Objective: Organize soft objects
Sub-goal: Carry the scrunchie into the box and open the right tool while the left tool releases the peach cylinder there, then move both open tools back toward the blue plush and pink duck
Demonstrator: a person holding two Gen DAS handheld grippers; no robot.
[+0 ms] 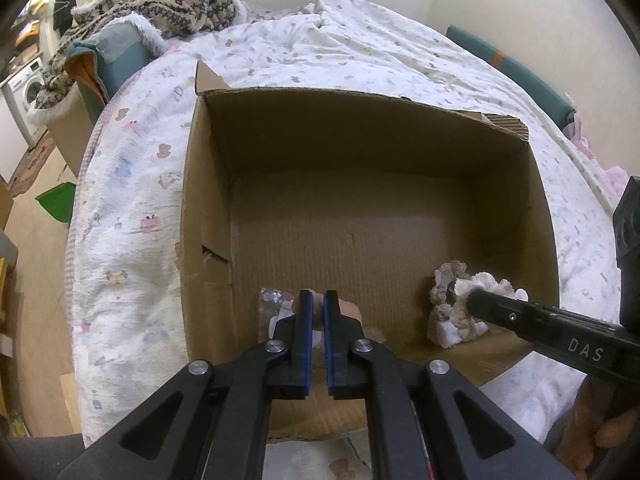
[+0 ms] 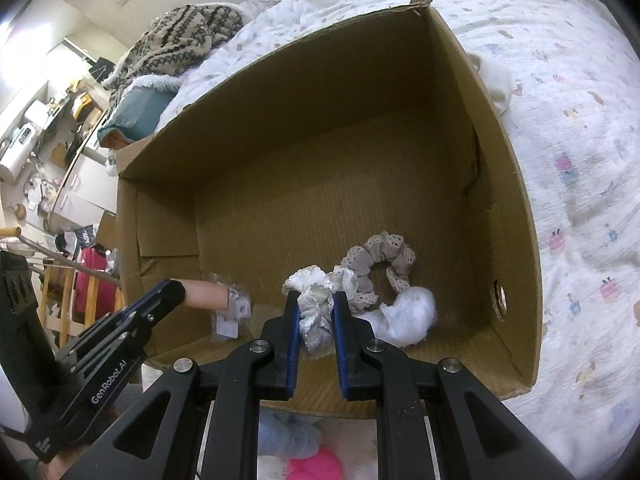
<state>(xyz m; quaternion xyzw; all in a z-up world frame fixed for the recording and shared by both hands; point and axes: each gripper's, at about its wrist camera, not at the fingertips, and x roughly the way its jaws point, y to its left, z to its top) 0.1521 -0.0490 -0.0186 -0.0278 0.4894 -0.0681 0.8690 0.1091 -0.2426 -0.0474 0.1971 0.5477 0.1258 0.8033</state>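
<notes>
Scrunchie (image 2: pixel 318 316), white, hangs clamped in the right claw (image 2: pixel 316 312) just above the box (image 2: pixel 516 184) floor, grey scrunchie (image 2: pixel 376 264) beyond it.

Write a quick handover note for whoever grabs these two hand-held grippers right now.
Right hand-held gripper: shut on a white lace scrunchie, low inside the cardboard box.
Left hand-held gripper: shut on a pink tube-like item, at the box's other near corner.
In the box: grey lace scrunchie, white fluffy scrunchie, small clear packet.
Left: release both; pink and pale blue fluffy items wait in front of the box.
</notes>
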